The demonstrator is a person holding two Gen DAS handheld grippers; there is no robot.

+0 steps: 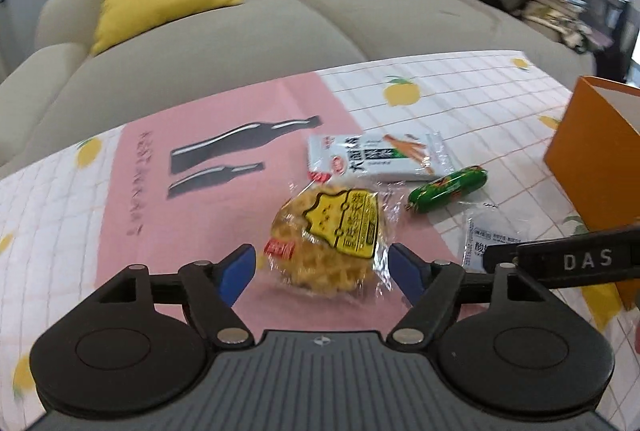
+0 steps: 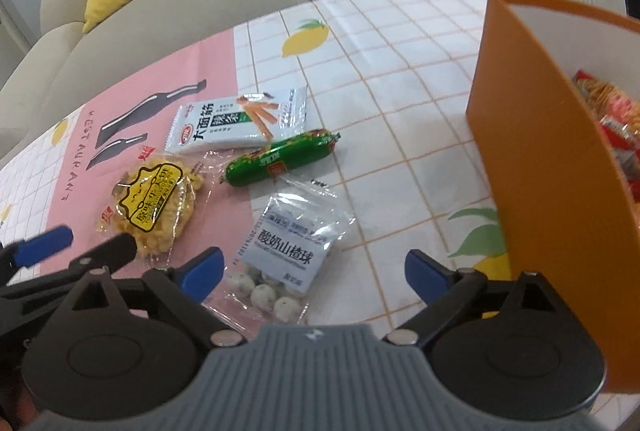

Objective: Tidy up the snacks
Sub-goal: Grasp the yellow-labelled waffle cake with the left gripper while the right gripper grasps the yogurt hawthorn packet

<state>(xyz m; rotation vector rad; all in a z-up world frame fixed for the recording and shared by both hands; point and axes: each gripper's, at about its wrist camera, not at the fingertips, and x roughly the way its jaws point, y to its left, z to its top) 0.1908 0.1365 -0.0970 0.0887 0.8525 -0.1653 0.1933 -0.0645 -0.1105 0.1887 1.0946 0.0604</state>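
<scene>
Both spread wide: left gripper [image 1: 322, 271] straddled round noodle pack [image 1: 326, 237] at frame centre, right gripper [image 2: 314, 271] over yogurt-ball bag [image 2: 290, 251] — should've squeezed pack's mid, not crinkly film edge.

My table [image 2: 400, 79] has a cloth on it with white squares, yellow lemons and a big pink part with 2 dark bottle shapes. 4 snacks lie on the cloth. The round yellow noodle cake [image 1: 326, 237] in its clear wrapper sits on the pink part. The white snack pack [image 1: 376, 157] lies just behind it, partly on the pink. The green sausage [image 1: 448, 189] lies just beside the white pack, on the squares. The clear bag of white balls [image 2: 286, 255] lies near the sausage, closer to me. An orange box [image 2: 540, 171] stands on the cloth off to my right.
</scene>
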